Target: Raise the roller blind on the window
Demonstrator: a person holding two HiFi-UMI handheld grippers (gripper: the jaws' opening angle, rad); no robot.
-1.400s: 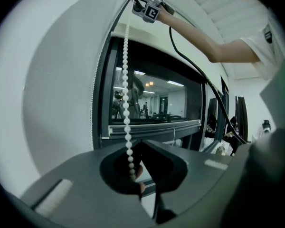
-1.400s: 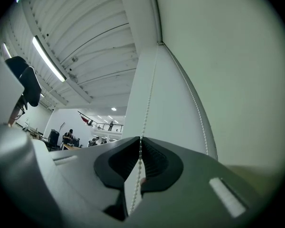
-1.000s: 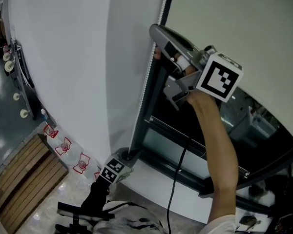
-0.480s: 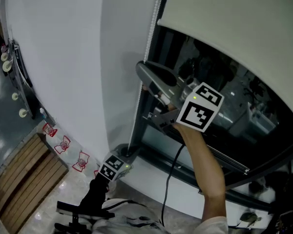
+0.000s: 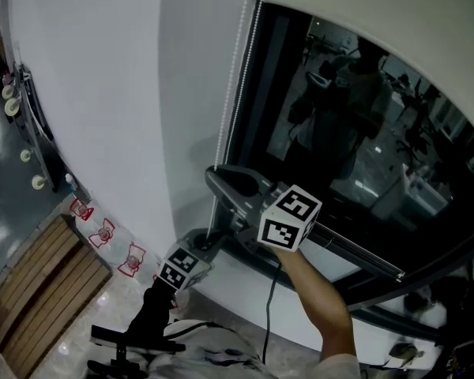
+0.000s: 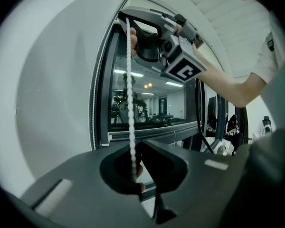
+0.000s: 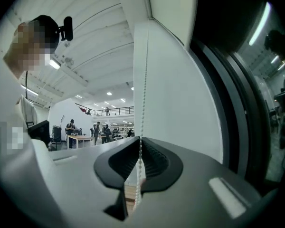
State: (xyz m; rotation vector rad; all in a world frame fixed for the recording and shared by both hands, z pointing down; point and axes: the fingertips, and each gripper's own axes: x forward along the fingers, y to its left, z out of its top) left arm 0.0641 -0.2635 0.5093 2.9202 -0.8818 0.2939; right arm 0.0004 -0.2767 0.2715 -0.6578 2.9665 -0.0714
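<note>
Smooth white wall (image 5: 103, 93) fills the left; dark window (image 5: 340, 117) glass shows under the cream roller blind (image 5: 395, 14) hem at top right; thin white bead chain (image 5: 235, 77) runs taut down the window frame (image 5: 245, 133) left edge, w/ right gripper (image 7: 140, 148) clamped on it mid-height & left gripper (image 6: 135, 172) clamped on it at the bottom-left corner.

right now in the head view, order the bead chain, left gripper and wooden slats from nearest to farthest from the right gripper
1. bead chain: clamped in the jaws of the right gripper, running up from it.
2. left gripper: just below, gripping the same chain lower down.
3. wooden slats: farthest, down at the lower left.
</note>
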